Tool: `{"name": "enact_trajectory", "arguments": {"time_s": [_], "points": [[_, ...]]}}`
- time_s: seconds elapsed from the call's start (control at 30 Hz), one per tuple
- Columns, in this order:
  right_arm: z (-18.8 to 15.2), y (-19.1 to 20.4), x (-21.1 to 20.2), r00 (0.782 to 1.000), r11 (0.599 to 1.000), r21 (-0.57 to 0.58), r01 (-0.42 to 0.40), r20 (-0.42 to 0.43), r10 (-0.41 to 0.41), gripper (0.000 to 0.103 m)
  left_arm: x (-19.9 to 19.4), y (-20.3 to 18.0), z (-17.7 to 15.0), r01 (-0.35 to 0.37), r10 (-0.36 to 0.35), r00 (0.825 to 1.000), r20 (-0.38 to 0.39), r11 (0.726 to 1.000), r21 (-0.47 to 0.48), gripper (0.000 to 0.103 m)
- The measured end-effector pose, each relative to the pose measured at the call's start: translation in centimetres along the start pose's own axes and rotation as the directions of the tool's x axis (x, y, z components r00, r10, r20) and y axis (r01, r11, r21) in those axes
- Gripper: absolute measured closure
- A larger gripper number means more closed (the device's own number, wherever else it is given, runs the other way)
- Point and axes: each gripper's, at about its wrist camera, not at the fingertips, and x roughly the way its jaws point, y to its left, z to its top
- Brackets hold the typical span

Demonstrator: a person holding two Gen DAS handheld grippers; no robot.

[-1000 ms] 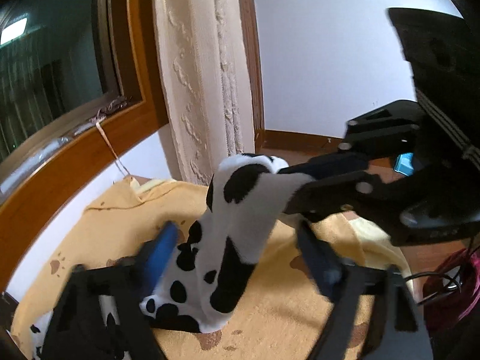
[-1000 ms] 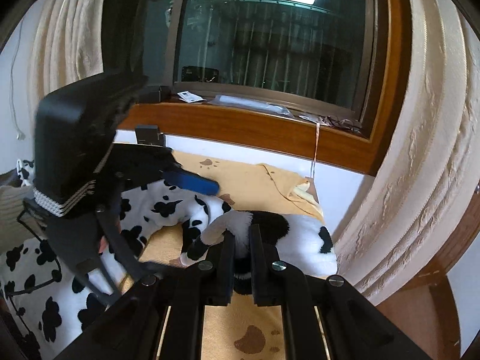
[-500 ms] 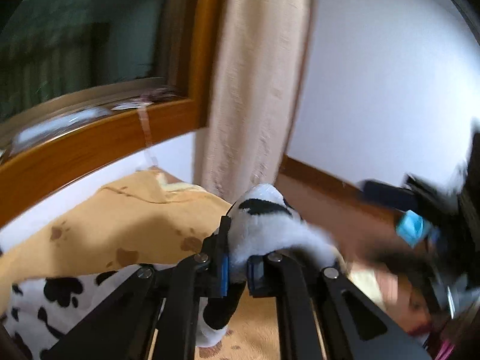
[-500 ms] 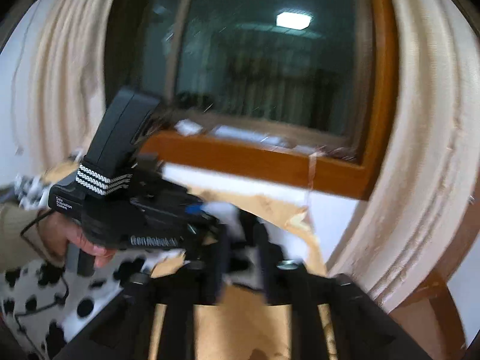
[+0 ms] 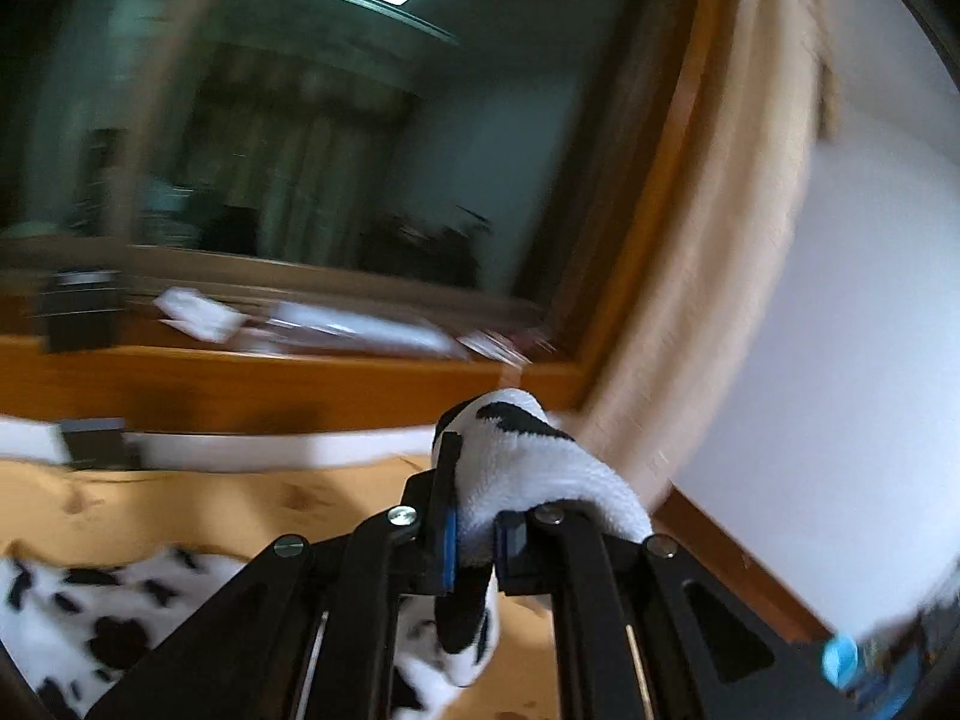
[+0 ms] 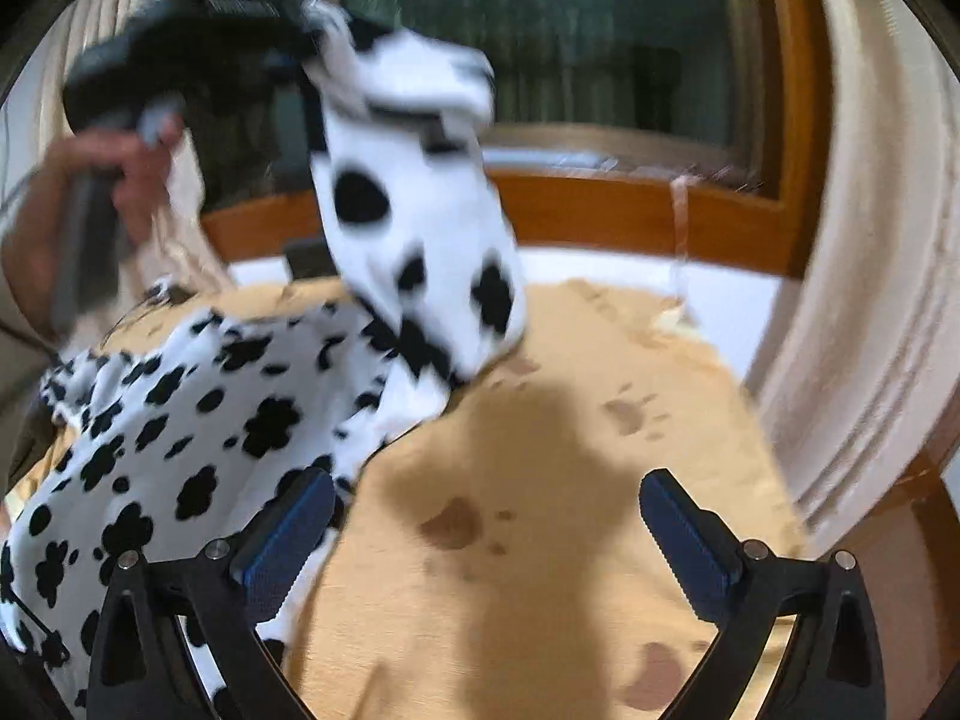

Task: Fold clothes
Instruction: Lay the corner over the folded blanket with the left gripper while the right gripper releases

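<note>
A white fleece garment with black cow spots (image 6: 198, 420) lies on a yellow paw-print sheet (image 6: 570, 480). My left gripper (image 5: 474, 534) is shut on one end of the garment (image 5: 528, 456) and holds it raised; in the right wrist view that end (image 6: 420, 228) hangs from the left gripper (image 6: 300, 18) high at the upper left. My right gripper (image 6: 486, 534) is open and empty, low over the sheet, its left finger (image 6: 288, 534) at the garment's edge.
A dark window with a wooden frame and sill (image 6: 600, 210) runs along the far side of the bed. A cream curtain (image 6: 870, 300) hangs at the right. A white wall (image 5: 840, 360) and wooden skirting (image 5: 750, 576) lie right of it.
My right gripper has opened and let go of the garment's end. My left gripper closed on that end and lifted it high, swinging toward the window.
</note>
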Motion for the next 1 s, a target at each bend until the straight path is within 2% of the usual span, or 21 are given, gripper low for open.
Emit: {"name": "enact_trajectory", "arguments": {"time_s": [0.1, 0.17, 0.2, 0.3, 0.4, 0.53, 0.6, 0.67, 0.8, 0.9, 1.0], "points": [[-0.1, 0.8, 2.0, 0.999, 1.000, -0.002, -0.030, -0.039, 0.030, 0.000, -3.8, 4.9, 0.3, -0.077, 0.084, 0.994, 0.065, 0.992, -0.099, 0.093], [-0.2, 1.1, 3.1, 0.998, 0.999, -0.009, -0.034, -0.060, 0.033, 0.000, -7.1, 8.4, -0.7, -0.140, 0.159, 0.982, 0.105, 0.976, -0.168, 0.093], [-0.1, 1.4, 3.5, 0.997, 0.999, -0.013, -0.036, -0.070, 0.035, 0.000, -9.3, 10.6, -2.0, -0.192, 0.220, 0.969, 0.112, 0.958, -0.215, 0.093], [0.2, 2.1, 5.4, 0.994, 0.999, -0.022, -0.042, -0.101, 0.039, 0.000, -13.0, 15.8, -6.8, -0.313, 0.346, 0.937, 0.054, 0.897, -0.310, 0.093], [0.7, 3.1, 7.0, 0.990, 0.998, -0.017, -0.059, -0.130, 0.056, 0.000, -14.1, 20.3, -11.7, -0.396, 0.403, 0.913, -0.066, 0.832, -0.388, 0.093], [1.4, 5.2, 9.0, 0.984, 0.995, -0.040, -0.094, -0.155, 0.086, 0.000, -14.1, 25.9, -18.3, -0.397, 0.342, 0.917, -0.206, 0.732, -0.554, 0.093], [1.7, 7.1, 9.5, 0.983, 0.988, -0.102, -0.115, -0.153, 0.099, 0.000, -13.7, 26.8, -19.4, -0.374, 0.314, 0.927, -0.207, 0.719, -0.586, 0.093], [1.9, 10.0, 10.0, 0.984, 0.966, -0.223, -0.129, -0.147, 0.098, 0.000, -13.6, 26.9, -19.3, -0.353, 0.305, 0.935, -0.183, 0.732, -0.583, 0.093], [1.2, 15.1, 11.3, 0.981, 0.879, -0.450, -0.159, -0.169, 0.091, 0.000, -13.4, 26.5, -18.4, -0.317, 0.280, 0.947, -0.154, 0.756, -0.572, 0.090], [0.6, 17.3, 13.6, 0.984, 0.821, -0.557, -0.123, -0.178, 0.027, 0.000, -13.8, 26.4, -18.4, -0.303, 0.259, 0.953, -0.160, 0.756, -0.580, 0.088], [0.5, 17.7, 15.9, 0.985, 0.798, -0.601, -0.040, -0.156, -0.068, 0.000, -14.1, 26.9, -19.1, -0.288, 0.240, 0.957, -0.162, 0.751, -0.594, 0.083]]}}
